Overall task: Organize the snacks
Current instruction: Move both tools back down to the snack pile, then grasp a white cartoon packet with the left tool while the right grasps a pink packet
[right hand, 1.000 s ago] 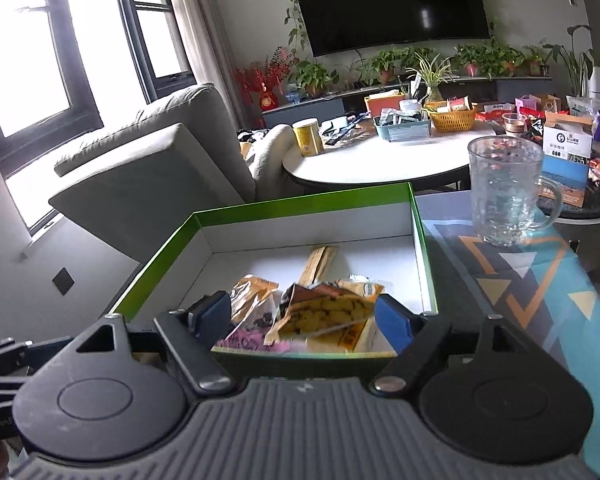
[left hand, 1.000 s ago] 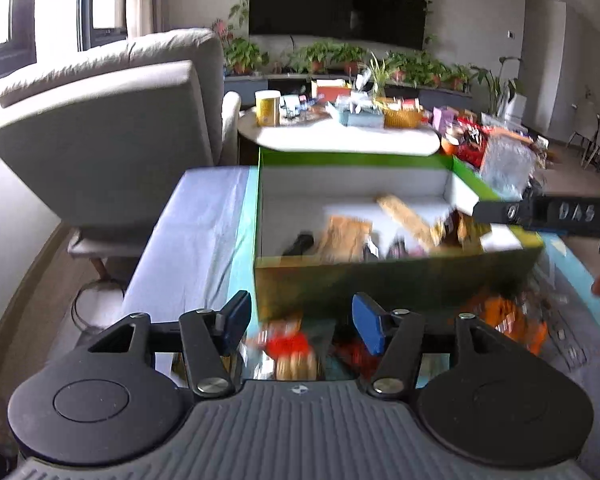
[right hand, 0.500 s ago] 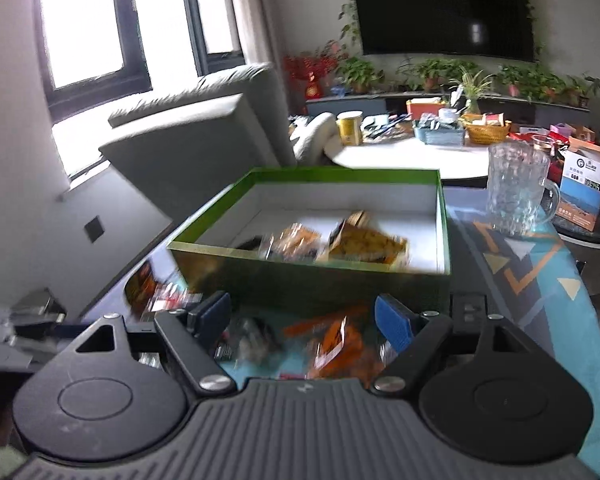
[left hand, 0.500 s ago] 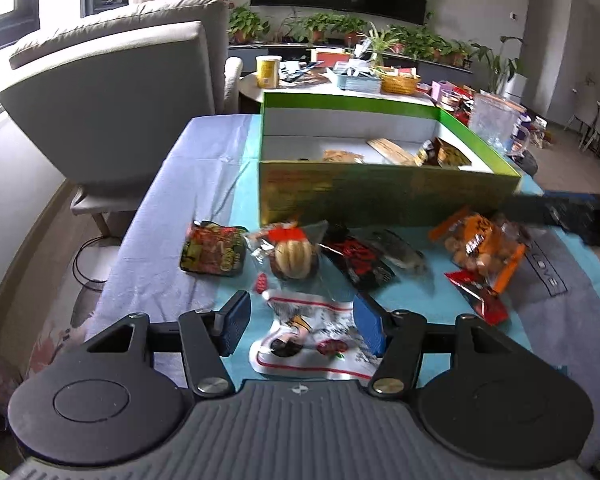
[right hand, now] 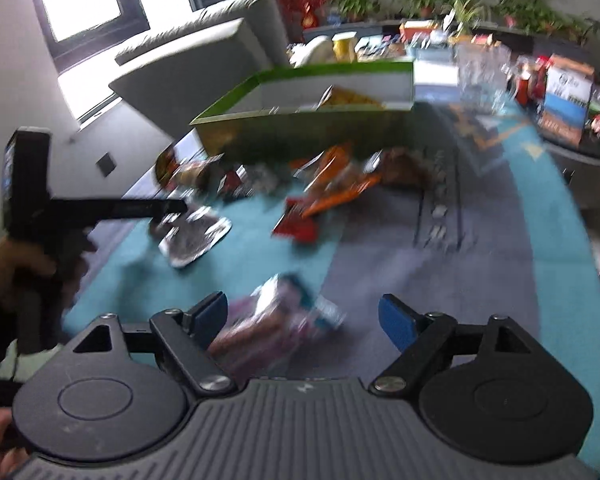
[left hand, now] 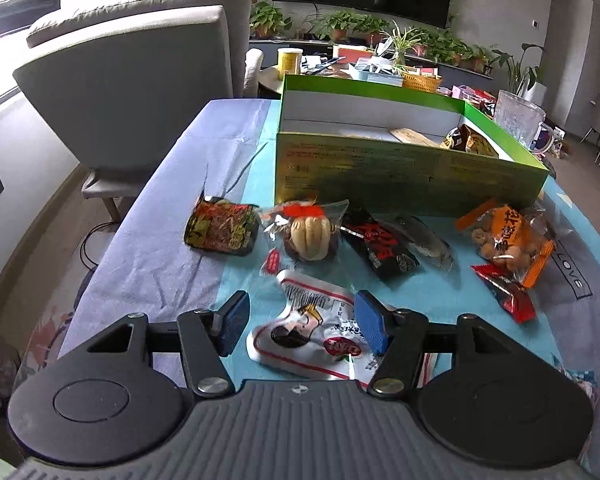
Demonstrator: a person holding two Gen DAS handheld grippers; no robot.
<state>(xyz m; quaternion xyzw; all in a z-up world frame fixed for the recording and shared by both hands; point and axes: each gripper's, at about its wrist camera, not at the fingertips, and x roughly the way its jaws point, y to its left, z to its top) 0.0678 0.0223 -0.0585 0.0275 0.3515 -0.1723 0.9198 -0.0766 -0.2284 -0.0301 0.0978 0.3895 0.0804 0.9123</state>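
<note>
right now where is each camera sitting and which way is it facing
Left wrist: rides on the left gripper, angled down over the white snack packet toward the green box; only its own blue-padded fingers show.
Right wrist: rides on the right gripper, its jaws opening above a blurred purple packet, looking across the table; the left gripper and the hand holding it show at its left edge.
Shared: green box, orange snack bag, glass mug.

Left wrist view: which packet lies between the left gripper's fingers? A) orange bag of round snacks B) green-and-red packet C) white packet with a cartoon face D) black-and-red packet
C: the white packet with a cartoon face lies on the cloth between the open blue pads of the left gripper; the other packets lie farther off, nearer the green box.
</note>
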